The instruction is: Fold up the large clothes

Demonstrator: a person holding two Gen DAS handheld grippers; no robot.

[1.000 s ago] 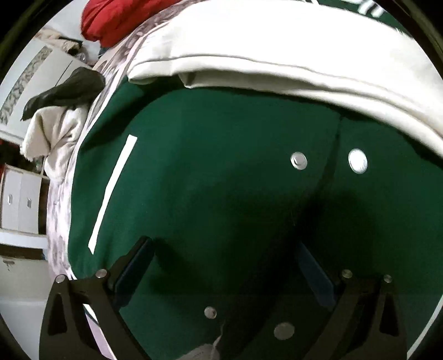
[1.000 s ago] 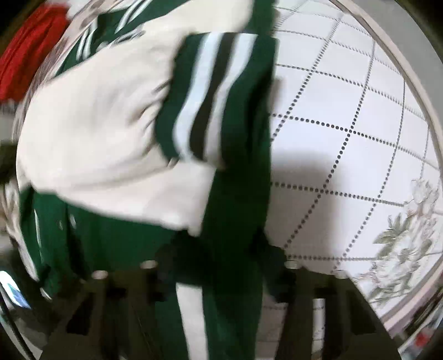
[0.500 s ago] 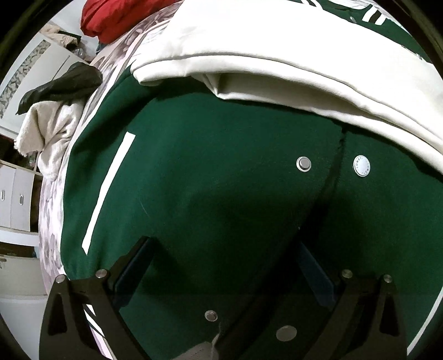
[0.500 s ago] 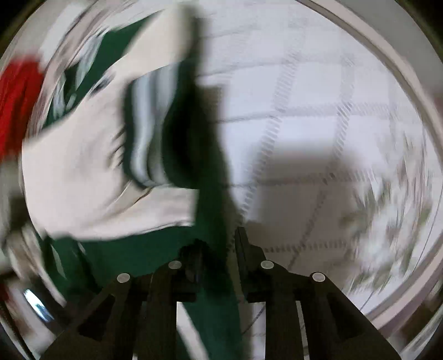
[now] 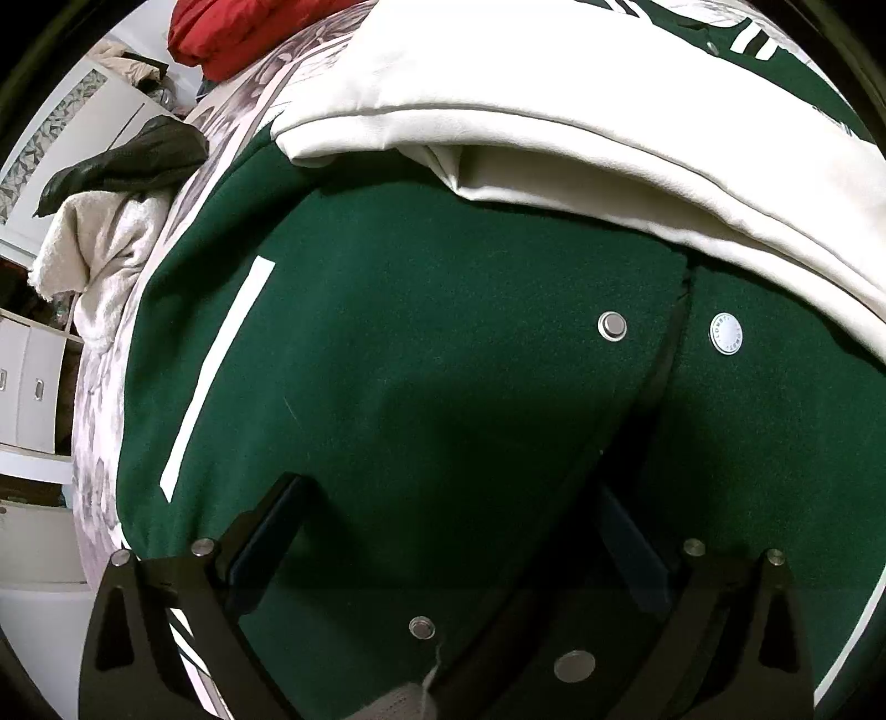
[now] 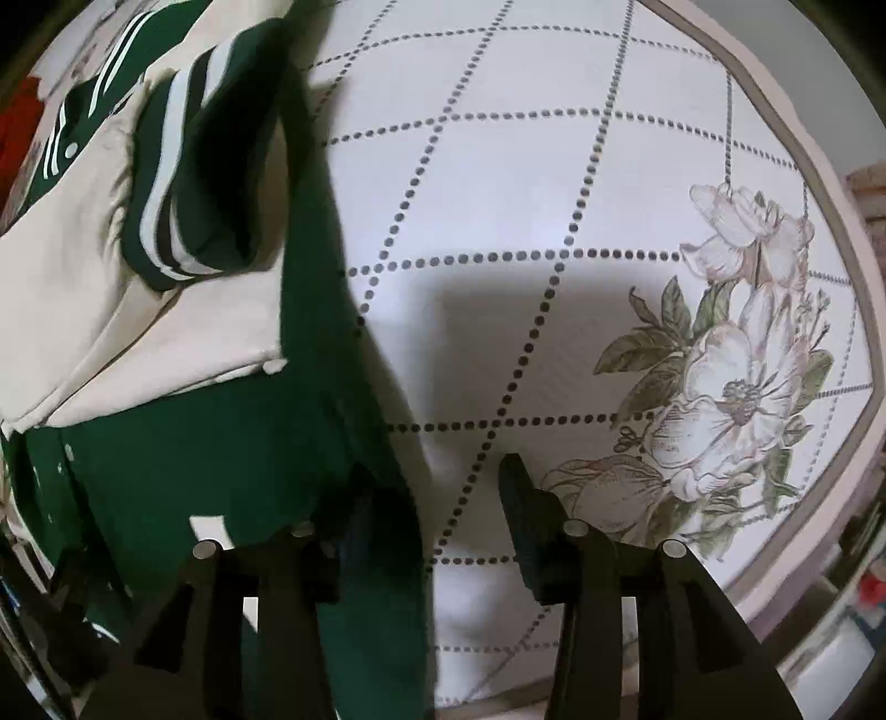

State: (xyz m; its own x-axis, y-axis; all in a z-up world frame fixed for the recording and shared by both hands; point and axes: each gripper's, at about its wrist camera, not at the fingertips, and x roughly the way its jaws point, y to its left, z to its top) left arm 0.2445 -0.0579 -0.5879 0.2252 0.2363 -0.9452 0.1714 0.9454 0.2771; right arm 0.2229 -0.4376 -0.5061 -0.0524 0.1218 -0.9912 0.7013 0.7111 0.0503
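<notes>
At the bottom of the left wrist view, the left gripper (image 5: 443,554) is seen with its 2 fingers (image 5: 266,531) spread wide apart, nothing clamped between them, the green front of the jacket (image 5: 415,360) lying under them. A metal snap (image 5: 612,325) and a white snap (image 5: 726,333) are seen at center right, beside the front opening, and a white stripe (image 5: 219,376) runs up the left of the green cloth. Farther up, a cream sleeve (image 5: 554,111) is laid across the jacket. At upper left, a red cloth (image 5: 232,33) and a dark garment (image 5: 127,166) on a pale towel (image 5: 94,243) are seen beyond it.

In the right wrist view, the right gripper (image 6: 437,498) is seen at the bottom with its jaws just opened further; the fingers stand apart, the left one over the jacket's green edge, the right one over the bedspread (image 6: 554,194), nothing pinched. The striped cuff (image 6: 183,166) lies at upper left on the cream sleeve. A printed flower (image 6: 736,387) is seen at the right.
</notes>
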